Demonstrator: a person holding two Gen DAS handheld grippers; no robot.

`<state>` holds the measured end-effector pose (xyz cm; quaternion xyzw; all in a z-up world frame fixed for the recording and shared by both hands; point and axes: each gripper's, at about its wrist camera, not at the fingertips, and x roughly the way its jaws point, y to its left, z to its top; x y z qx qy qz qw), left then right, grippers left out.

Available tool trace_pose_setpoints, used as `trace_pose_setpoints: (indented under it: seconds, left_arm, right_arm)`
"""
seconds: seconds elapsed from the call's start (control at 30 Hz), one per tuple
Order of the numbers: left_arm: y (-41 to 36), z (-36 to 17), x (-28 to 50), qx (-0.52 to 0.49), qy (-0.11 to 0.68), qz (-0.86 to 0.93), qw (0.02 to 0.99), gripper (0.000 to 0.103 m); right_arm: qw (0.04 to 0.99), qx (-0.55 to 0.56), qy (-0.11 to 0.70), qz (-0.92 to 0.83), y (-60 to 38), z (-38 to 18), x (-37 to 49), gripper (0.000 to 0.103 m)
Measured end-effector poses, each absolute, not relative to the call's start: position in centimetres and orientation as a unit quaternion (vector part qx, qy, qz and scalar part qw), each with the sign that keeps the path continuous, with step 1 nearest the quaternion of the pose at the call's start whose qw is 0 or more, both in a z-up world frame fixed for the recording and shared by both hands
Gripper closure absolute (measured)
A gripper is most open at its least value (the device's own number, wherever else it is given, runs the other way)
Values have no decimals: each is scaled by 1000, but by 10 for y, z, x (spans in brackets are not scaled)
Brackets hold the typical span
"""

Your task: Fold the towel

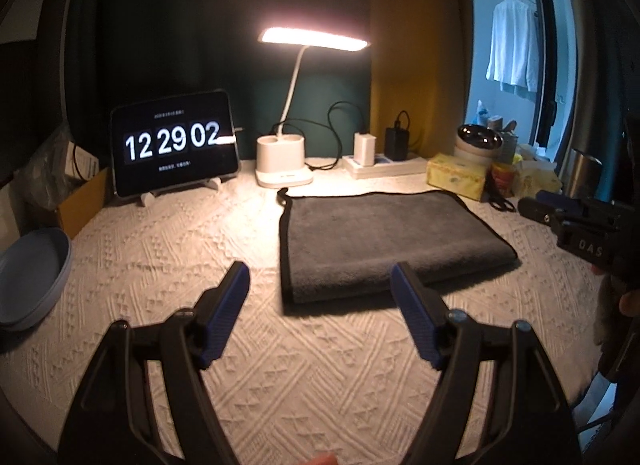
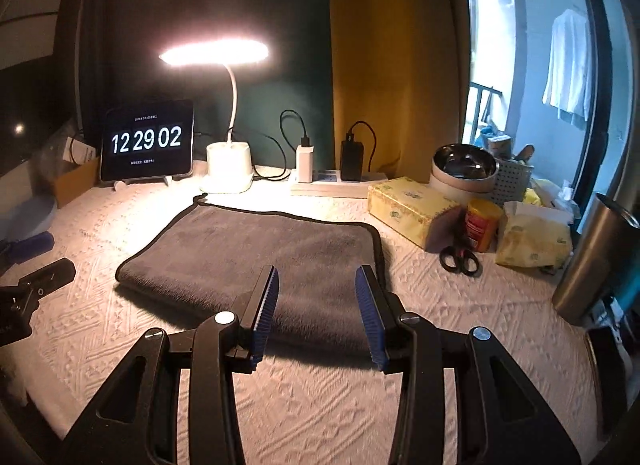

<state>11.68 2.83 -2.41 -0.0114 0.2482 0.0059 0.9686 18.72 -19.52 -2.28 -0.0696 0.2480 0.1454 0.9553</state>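
Observation:
A dark grey towel [image 1: 384, 241] with black edging lies folded flat on the cream textured cloth; it also shows in the right wrist view [image 2: 256, 261]. My left gripper [image 1: 320, 277] is open and empty, above the cloth just in front of the towel's near left corner. My right gripper [image 2: 316, 281] is open and empty, hovering over the towel's near edge; it also appears at the right edge of the left wrist view [image 1: 576, 221]. The left gripper shows at the left edge of the right wrist view [image 2: 36, 285].
At the back stand a tablet clock [image 1: 174, 147], a lit desk lamp [image 1: 284, 169] and a power strip with chargers [image 2: 336, 179]. Tissue boxes [image 2: 408, 209], scissors [image 2: 460, 257], a yellow jar [image 2: 482, 225], a metal tumbler [image 2: 592, 261] sit right. A blue plate [image 1: 32, 277] lies left.

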Motion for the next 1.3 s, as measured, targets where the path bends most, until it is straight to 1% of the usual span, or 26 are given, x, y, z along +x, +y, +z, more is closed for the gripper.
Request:
trace_pose_setpoints:
  seconds: [0.1,0.27,0.33,0.4,0.53,0.63,0.73,0.83,0.93,1.03,1.1,1.2,1.3]
  left_arm:
    - [24,-24,112,5,245,11,969,28]
    - [20,-21,96,3,224,11,974,27]
    - [19,-21,89,-7,213,6,977,20]
    - [16,-21,80,-13,200,-2,980,17]
    - [7,-20,64,-10,174,-8,985,16]
    - [6,-19,55,-17,158,-10,987,14]
    - [9,-17,47,-29,145,-5,989,13]
    - [13,-14,35,-36,119,22,992,13]
    - [18,-7,18,-47,81,33,995,13]
    - [19,-2,5,-42,52,50,996,13]
    - [19,1,-4,-42,33,56,997,13]
    - [19,4,-10,-38,19,61,997,13]
    - [17,5,-9,-33,25,58,997,13]
  right_arm:
    - [957,-68,243,142,-198,-21,175,61]
    - [961,-55,217,161,-200,-22,148,61]
    - [962,-58,203,171,-196,-24,136,60]
    - [963,-61,195,177,-192,-26,126,60]
    - [963,-68,192,178,-185,-30,106,58]
    - [964,-69,186,179,-182,-32,92,53]
    - [966,-72,176,174,-181,-33,81,50]
    - [971,-62,160,169,-185,-31,70,49]
    - [977,-58,132,160,-190,-25,59,48]
    - [980,-58,114,154,-194,-20,52,42]
    - [981,-59,106,150,-196,-17,48,42]
    - [984,-56,93,144,-201,-11,41,42]
    - [986,-49,81,138,-205,-6,35,41]
